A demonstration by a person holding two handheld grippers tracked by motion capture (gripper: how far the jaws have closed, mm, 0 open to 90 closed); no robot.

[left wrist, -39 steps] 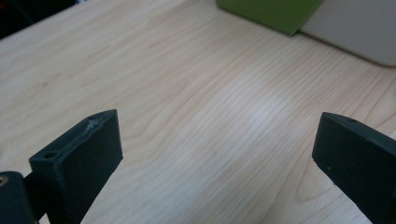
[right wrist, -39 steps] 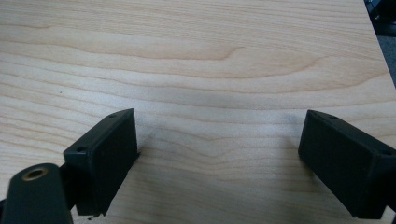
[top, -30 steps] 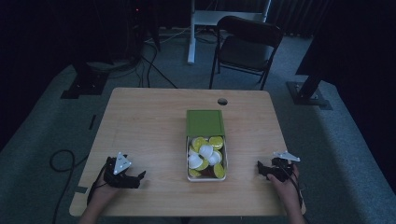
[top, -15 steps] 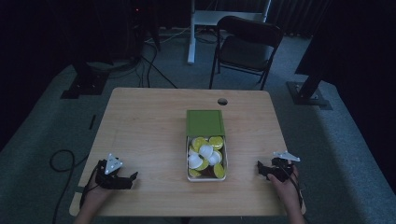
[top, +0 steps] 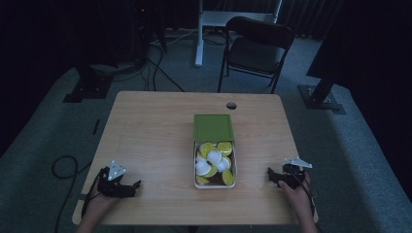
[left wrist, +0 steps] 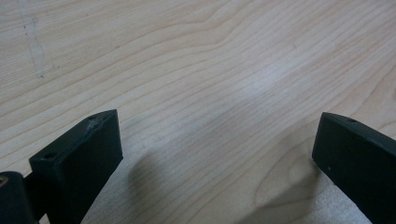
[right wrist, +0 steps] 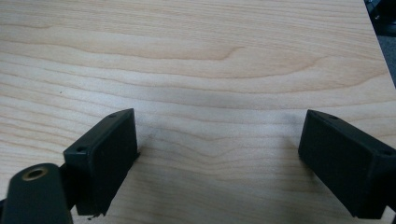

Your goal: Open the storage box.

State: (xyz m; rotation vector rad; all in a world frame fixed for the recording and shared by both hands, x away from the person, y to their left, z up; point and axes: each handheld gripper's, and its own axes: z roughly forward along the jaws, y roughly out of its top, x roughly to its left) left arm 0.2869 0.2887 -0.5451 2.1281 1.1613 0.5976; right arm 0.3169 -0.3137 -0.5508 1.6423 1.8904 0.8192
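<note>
A green box (top: 214, 127) with its lid slid back lies at the middle of the wooden table (top: 155, 126). Its open tray (top: 234, 170) holds several yellow-green and white round capsules (top: 214, 156). My left gripper (top: 132, 187) rests near the table's front left corner, jaws pointing right. In the left gripper view my left gripper (left wrist: 217, 147) stands open over bare wood. My right gripper (top: 270, 175) sits at the front right, pointing left toward the box. Seen in the right gripper view, my right gripper (right wrist: 219, 149) is also open with nothing between its jaws.
A small round hole (top: 231, 105) is in the table near its far edge. A dark folding chair (top: 257, 48) stands behind the table. Cables (top: 63, 165) lie on the floor at the left, and stand bases (top: 320, 97) flank the table.
My left gripper has drawn back toward the front left corner and lower onto the table. The right gripper has stayed in place.
</note>
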